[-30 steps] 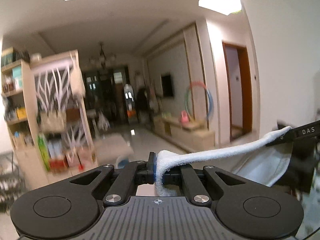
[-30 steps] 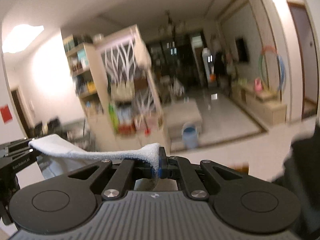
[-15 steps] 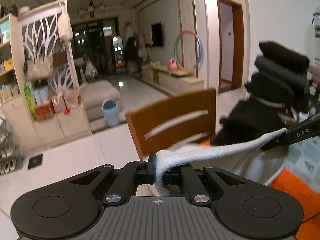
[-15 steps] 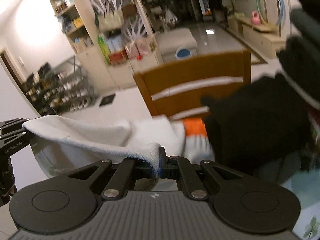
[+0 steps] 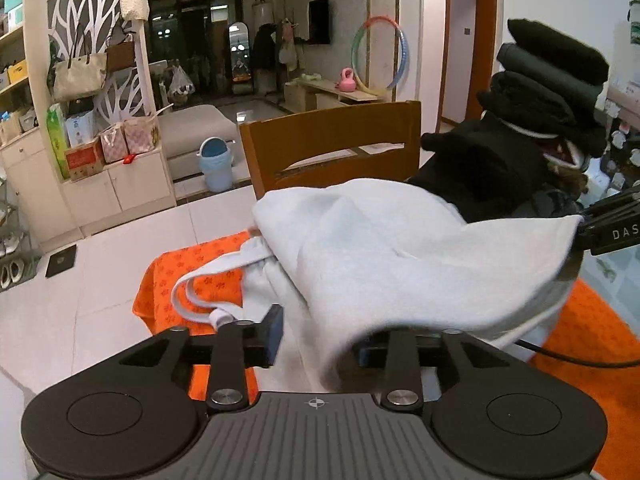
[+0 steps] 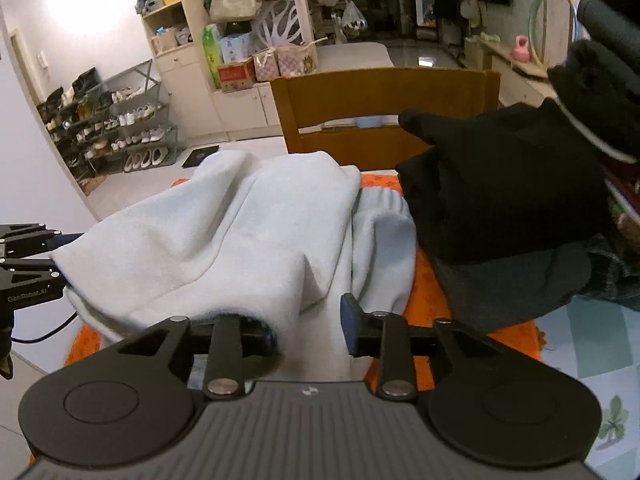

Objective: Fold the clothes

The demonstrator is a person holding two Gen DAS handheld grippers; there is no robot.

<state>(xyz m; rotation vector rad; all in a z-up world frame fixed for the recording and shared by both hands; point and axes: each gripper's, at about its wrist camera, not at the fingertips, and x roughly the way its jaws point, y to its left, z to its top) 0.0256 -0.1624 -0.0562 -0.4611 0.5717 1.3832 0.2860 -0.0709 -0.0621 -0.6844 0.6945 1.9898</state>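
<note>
At the bottom of the left wrist view, my left gripper had spread wide, letting go of the pale blue garment it was pinching half a second before. The cloth had dropped from its stretched span and lay doubled over on the orange mat on the surface, with one edge draped over a finger. Further right, my right gripper had likewise opened, holding nothing. I judged one fold laid; black clothes sat piled at right.
</note>
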